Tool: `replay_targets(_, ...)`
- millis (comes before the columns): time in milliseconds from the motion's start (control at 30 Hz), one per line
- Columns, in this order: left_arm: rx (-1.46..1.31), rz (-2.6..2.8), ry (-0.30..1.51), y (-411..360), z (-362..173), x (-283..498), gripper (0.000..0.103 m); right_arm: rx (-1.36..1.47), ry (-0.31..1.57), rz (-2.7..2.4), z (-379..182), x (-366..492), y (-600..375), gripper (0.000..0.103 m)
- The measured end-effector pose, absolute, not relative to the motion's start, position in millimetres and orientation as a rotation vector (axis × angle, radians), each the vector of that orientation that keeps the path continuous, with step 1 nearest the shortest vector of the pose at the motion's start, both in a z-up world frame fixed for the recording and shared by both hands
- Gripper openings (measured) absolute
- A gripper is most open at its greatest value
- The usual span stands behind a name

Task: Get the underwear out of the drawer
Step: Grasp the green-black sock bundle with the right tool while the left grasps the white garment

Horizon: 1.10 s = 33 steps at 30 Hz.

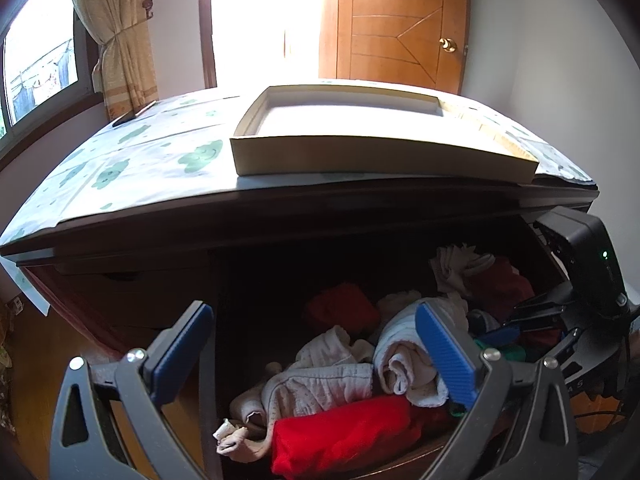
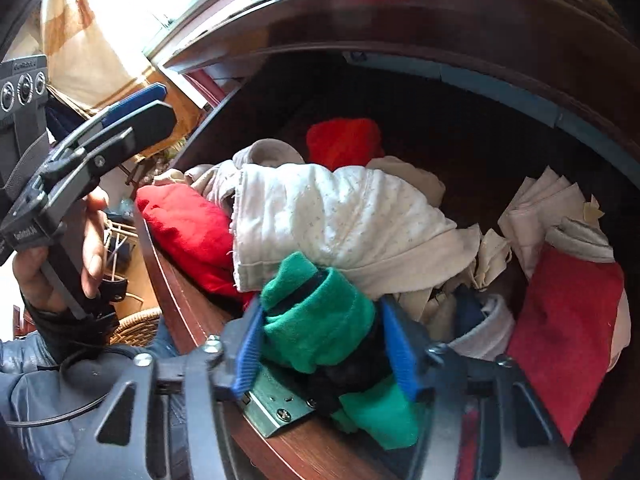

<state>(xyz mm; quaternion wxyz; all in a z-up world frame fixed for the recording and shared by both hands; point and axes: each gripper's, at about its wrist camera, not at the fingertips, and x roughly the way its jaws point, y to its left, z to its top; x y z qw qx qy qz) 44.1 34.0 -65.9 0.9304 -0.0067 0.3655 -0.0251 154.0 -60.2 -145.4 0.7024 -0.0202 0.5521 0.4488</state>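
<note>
The open dark wooden drawer (image 2: 188, 304) holds a heap of rolled underwear in red, white and green. My right gripper (image 2: 320, 340) is shut on a green rolled piece of underwear (image 2: 320, 320) at the drawer's front edge, above the metal lock plate (image 2: 272, 408). My left gripper (image 1: 316, 352) is open and empty, held above the drawer's left side over a white piece (image 1: 320, 384) and a red piece (image 1: 344, 432). The right gripper shows at the right of the left wrist view (image 1: 520, 320), low in the drawer.
A shallow cardboard tray (image 1: 360, 160) sits on the dresser top, which is covered with a cloud-patterned sheet (image 1: 140, 164). A wooden door (image 1: 400, 20) and a curtained window (image 1: 40, 60) stand behind. A wicker basket (image 2: 136, 328) is on the floor to the left.
</note>
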Motion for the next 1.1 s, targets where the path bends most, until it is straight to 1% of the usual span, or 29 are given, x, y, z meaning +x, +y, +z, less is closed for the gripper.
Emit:
replay_targets(67,-0.012,-0.062,0.752,31,-67,44,0.103,-0.019,1.197,1.008,-141,149,-67,0.04)
replay_targets(167,0.01,-0.082,0.761,23,-69,46,0.103,0.035,1.14,1.01,-132,146,-84,0.038)
replay_targets(233,0.043,-0.099,0.768,15,-70,48,0.099,0.075,1.106,1.006,-123,147,-93,0.038)
replay_targets(367,0.15,-0.15,0.779,-7,-74,53,0.097,0.15,1.053,0.958,-110,154,-117,0.038)
replay_targets(533,0.277,-0.246,0.848,-38,-88,69,0.082,0.214,1.06,0.88,-116,168,-136,0.038)
replay_targets(700,0.42,-0.348,0.911,-73,-103,81,0.082,0.223,1.104,0.815,-127,181,-142,0.038)
replay_targets(767,0.432,-0.384,0.964,-80,-114,88,0.081,0.213,1.113,0.831,-126,183,-141,0.04)
replay_targets(800,0.441,-0.397,0.997,-83,-121,92,0.077,0.191,1.127,0.836,-126,184,-140,0.046)
replay_targets(833,0.433,-0.407,1.022,-84,-126,96,0.07,0.179,1.14,0.837,-128,185,-138,0.05)
replay_targets(900,0.418,-0.433,1.068,-85,-131,99,0.064,0.137,1.156,0.834,-128,184,-139,0.059)
replay_targets(967,0.411,-0.447,1.07,-86,-131,98,0.063,0.086,1.17,0.834,-129,183,-134,0.059)
replay_targets(1100,0.403,-0.464,1.078,-87,-134,94,0.052,0.006,1.207,0.835,-135,180,-125,0.059)
